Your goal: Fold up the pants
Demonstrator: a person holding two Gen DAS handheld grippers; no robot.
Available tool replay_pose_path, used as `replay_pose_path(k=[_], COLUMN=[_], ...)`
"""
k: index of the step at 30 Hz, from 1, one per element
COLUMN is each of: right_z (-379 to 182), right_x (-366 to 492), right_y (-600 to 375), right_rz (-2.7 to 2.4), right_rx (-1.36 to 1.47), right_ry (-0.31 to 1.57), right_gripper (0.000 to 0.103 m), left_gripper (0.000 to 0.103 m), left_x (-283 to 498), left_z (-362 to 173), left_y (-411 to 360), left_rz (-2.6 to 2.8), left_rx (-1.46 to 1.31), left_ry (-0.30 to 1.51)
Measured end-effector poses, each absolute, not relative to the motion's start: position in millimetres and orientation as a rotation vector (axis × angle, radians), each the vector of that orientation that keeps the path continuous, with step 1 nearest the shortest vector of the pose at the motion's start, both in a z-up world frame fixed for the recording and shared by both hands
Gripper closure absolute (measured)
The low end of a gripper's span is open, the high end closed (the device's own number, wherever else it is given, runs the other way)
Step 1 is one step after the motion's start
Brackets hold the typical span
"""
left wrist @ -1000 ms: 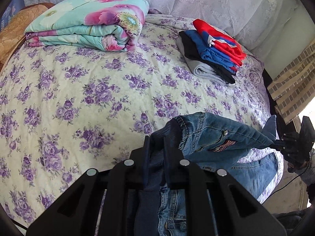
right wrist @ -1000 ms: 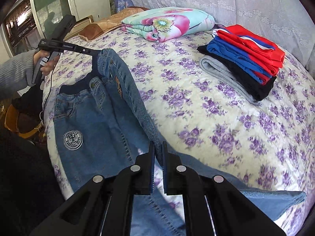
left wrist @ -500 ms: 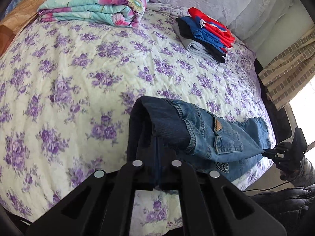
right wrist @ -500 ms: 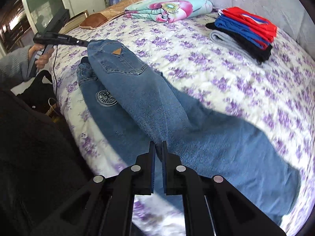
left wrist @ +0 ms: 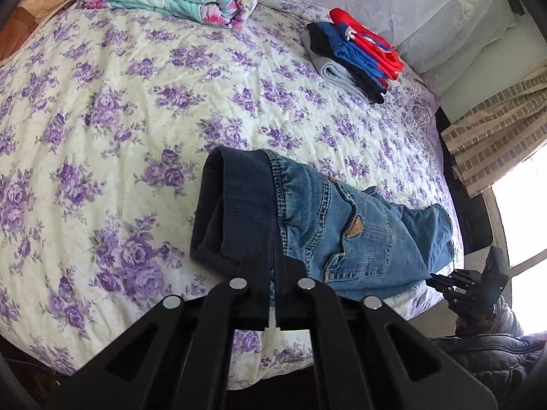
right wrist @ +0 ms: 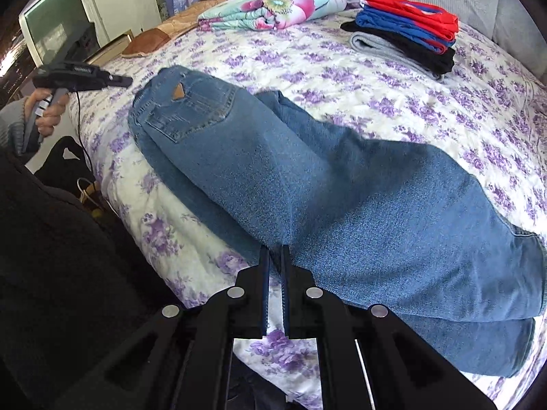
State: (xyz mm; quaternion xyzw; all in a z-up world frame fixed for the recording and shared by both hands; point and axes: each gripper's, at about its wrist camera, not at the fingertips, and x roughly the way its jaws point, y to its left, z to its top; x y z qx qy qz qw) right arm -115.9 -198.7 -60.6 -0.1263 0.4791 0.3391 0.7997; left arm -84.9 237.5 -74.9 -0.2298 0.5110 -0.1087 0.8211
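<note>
Blue jeans (right wrist: 307, 171) lie folded lengthwise along the near edge of the flowered bed (left wrist: 136, 102), back pocket up. My left gripper (left wrist: 275, 239) is shut, its tips pinching the lower edge of the dark ribbed waistband (left wrist: 236, 212). In the right wrist view that left gripper (right wrist: 128, 80) sits at the waist end, held by a hand (right wrist: 51, 109). My right gripper (right wrist: 275, 251) is shut on the near fold of the jeans' leg. The left wrist view shows the right gripper (left wrist: 436, 278) at the far end of the jeans (left wrist: 359, 225).
A stack of folded clothes (right wrist: 407, 30), red on top, lies at the far side of the bed. A folded floral quilt (right wrist: 273, 7) sits near the head. A screen (right wrist: 51, 34) stands left, a striped curtain (left wrist: 495, 130) right. The person's dark jacket (right wrist: 51, 256) is close.
The jeans hung stretched between the grippers; now they lie flat on the bed with one leg over the other. Both grippers have come down toward the bed's near edge.
</note>
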Motion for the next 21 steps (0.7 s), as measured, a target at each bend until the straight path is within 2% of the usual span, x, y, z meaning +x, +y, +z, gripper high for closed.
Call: replay_pose_path(k=[2,4,8,11,13,21], right_z=[-56.4,-56.3,-59.0,-57.0,-54.8,-57.2], right_x=[-116.4,-116.8,-119.8,-119.5,-119.9,-115.3], right_y=[-201.1,-202.5,-200.0,-201.7,-202.0,-211.9], right_rz=[0.729,0.746,0.749,0.747,0.746,0.707], right_rx=[-0.264,-0.250,-0.265,-0.247,-0.252,-0.224], right_ry=[1.021,1.030,1.041,1.034,1.026,1.020], right_gripper=[0.097,0.101,0.101,0.101,0.101,0.097], left_gripper=[0.103,0.103,0.101,0.091,0.089,0.089], left_x=[-86.8,-89.0,-86.8,-76.7,-70.3,-78.1], left_z=[-83.3,-92.2,-105.2,-112.6,-119.1,-121.0], left_y=[239.4,240.9,233.1,230.4,231.3,239.4], left_rz=[-0.235,-0.242,-0.257,-0.229,-0.204,-0.191], left_rx=[-0.536,-0.609,-0.717,-0.788,-0.843,-0.938], left_ry=[1.109,1.122,1.128,1.119,1.127,1.131])
